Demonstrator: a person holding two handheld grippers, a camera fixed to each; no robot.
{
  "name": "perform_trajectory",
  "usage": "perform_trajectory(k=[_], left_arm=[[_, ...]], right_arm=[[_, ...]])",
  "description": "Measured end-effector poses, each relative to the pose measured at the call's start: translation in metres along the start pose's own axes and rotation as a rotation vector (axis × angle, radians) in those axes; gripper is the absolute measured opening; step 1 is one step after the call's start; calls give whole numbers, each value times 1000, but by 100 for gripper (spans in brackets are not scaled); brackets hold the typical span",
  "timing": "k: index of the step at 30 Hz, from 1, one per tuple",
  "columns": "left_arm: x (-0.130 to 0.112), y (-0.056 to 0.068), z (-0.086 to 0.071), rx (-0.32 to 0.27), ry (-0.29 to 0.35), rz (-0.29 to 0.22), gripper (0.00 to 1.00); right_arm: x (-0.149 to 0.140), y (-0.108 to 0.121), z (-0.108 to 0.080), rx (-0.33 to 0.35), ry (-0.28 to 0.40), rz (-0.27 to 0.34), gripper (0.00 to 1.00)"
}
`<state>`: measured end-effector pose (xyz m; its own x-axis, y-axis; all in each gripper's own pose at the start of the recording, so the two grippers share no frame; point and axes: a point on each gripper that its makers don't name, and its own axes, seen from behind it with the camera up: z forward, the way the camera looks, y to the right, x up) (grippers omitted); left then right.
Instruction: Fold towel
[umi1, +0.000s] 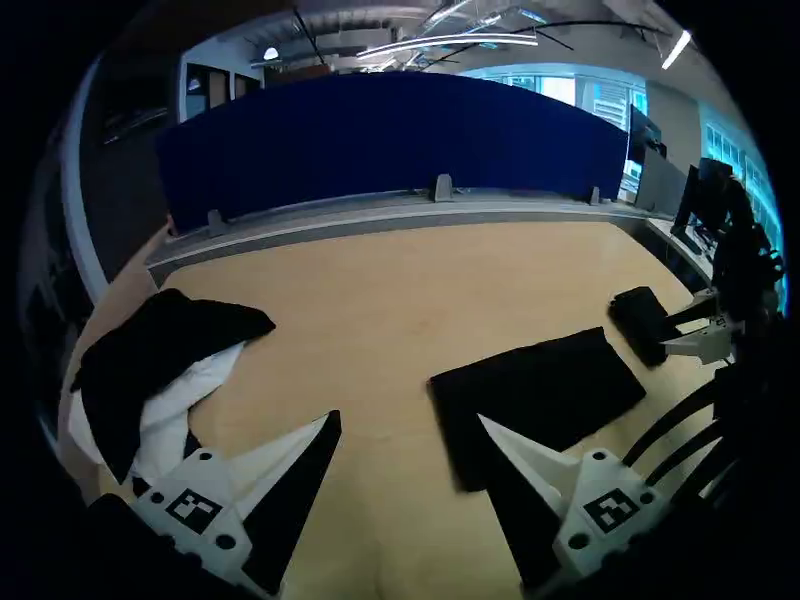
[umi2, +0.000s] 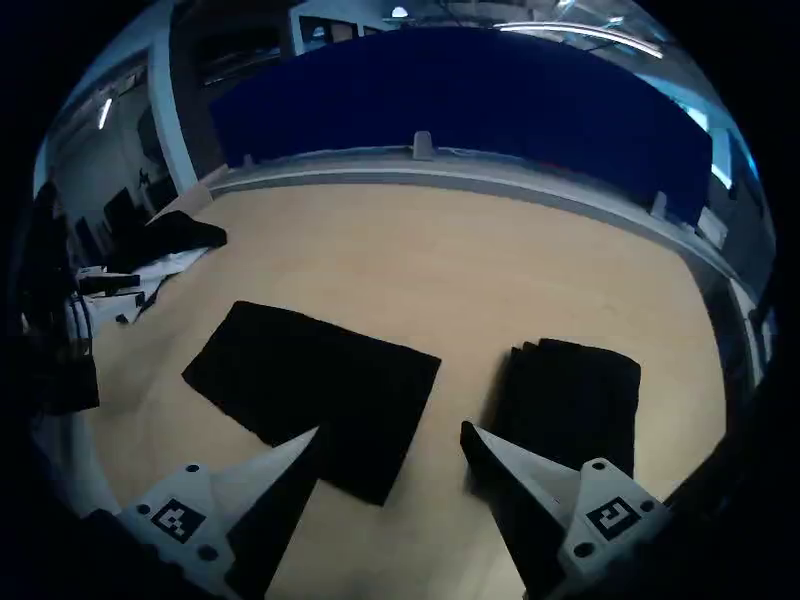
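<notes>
1. While both grippers hang low over the light wooden tabletop (umi1: 400, 290), neither one has hold of anything.
2. The left gripper (umi1: 408, 420) has its jaws spread wide, with bare wood showing in the gap. One of its fingertips overlaps the near edge of the black towel (umi1: 535, 395) in the left gripper view (can't tell if it actually touches the cloth).
3. The right gripper (umi2: 390, 432) is spread wide too. In the right gripper view the towel's near corner sits in the gap between its fingers, but nothing is pinched.
4. The towel lies flat and spread out as a dark rectangle around the middle of the table, turned at an angle to the table edge.
5. A folded black stack (umi2: 575, 400) sits just beside the towel, with a strip of bare wood between them.
6. A loose heap of black and white cloths (umi1: 160, 370) is at the other end of the table, well apart from the towel.
7. A blue divider panel (umi1: 400, 140) runs along the far edge of the table.
</notes>
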<state>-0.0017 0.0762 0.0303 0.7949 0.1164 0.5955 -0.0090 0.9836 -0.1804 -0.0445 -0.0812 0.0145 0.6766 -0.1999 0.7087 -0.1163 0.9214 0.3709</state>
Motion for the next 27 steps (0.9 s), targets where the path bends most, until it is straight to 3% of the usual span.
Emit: perform_trajectory(k=[12, 20, 27], left_arm=[[-6, -13, -29, 53, 48, -39, 91], [-9, -14, -45, 70, 65, -48, 91], [-25, -20, -65, 91, 51, -61, 91]], right_arm=[[-1, -6, -12, 1, 51, 38, 100], [-10, -12, -8, 28, 22, -15, 100], [-32, -18, -2, 67, -40, -91, 100]])
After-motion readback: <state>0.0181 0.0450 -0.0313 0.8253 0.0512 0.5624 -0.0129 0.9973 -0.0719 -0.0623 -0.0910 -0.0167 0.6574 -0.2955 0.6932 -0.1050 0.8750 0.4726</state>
